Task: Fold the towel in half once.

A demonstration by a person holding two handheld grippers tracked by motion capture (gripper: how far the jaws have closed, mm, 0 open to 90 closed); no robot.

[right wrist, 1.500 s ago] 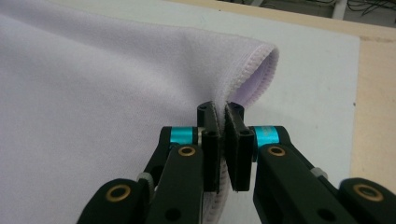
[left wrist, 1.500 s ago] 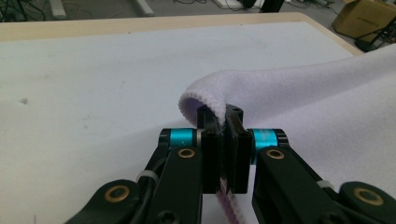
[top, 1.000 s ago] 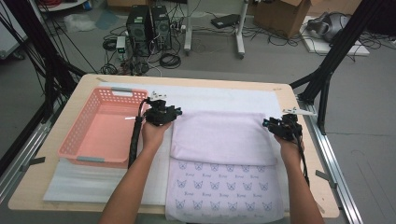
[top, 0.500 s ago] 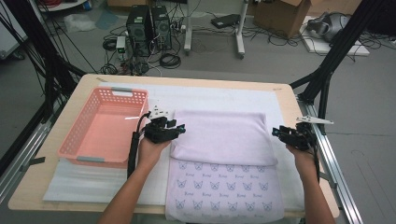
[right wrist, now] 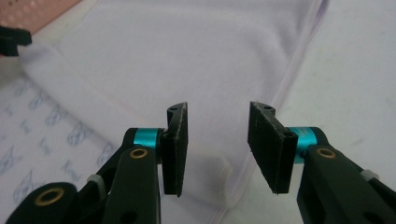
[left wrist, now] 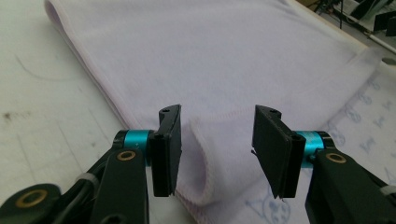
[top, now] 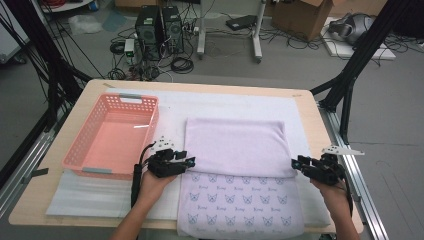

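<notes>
the lilac towel [top: 235, 147] lies folded on the white mat [top: 235, 102] of the wooden table [top: 310, 107], and it serves as the landmark here. its near part, printed with small blue butterflies [top: 240, 205], spreads out flat toward the person, while the plain folded layer covers the far part. the pink basket [top: 112, 137] stands just to the left of the towel, on the same mat.

the left gripper [top: 184, 163] sits at the towel's near-left corner of the folded layer. in the left gripper view [left wrist: 217, 140] its jaws have just been opening and now stand spread, with the rolled corner of the fold lying between them but the pads not pressing on it.

the right gripper [top: 296, 163] sits at the near-right corner of the same folded layer. in the right gripper view [right wrist: 217, 142] its jaws have just been opening too and stand apart, the towel's edge beneath and between them, untouched by the pads.
</notes>
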